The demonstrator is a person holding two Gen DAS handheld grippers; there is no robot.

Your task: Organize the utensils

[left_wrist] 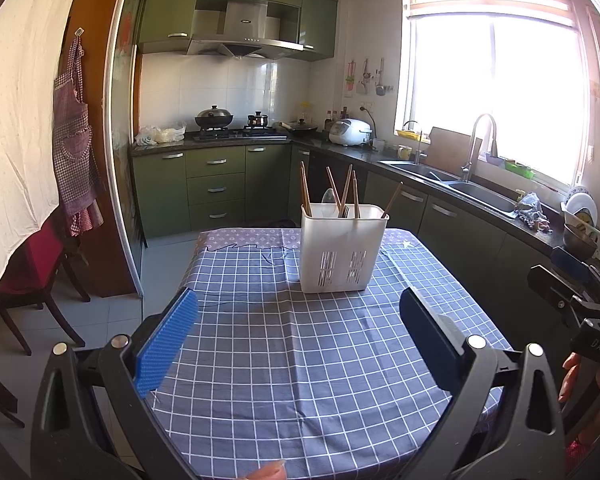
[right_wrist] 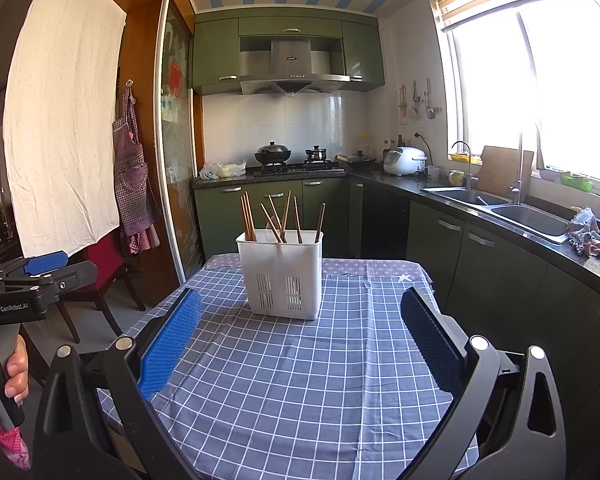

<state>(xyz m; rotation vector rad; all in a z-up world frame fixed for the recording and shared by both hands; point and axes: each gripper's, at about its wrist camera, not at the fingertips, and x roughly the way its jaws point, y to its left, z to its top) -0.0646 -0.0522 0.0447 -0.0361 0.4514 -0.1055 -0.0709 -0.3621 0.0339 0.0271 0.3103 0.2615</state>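
you're in a green-cabinet kitchen, facing a table [left_wrist: 284, 360] under a blue checked cloth. the white utensil holder [left_wrist: 342, 254] stands upright toward the far end of that table, with wooden chopsticks [left_wrist: 305, 190] leaning out of its compartments and a fork [left_wrist: 345, 210] and a pale spoon [left_wrist: 329, 197] tucked among them. your left gripper [left_wrist: 298, 336] hangs above the near cloth, spread wide and holding nothing. your right gripper [right_wrist: 300, 332] does the same, well short of the holder, its blue pads [right_wrist: 168, 344] far apart.
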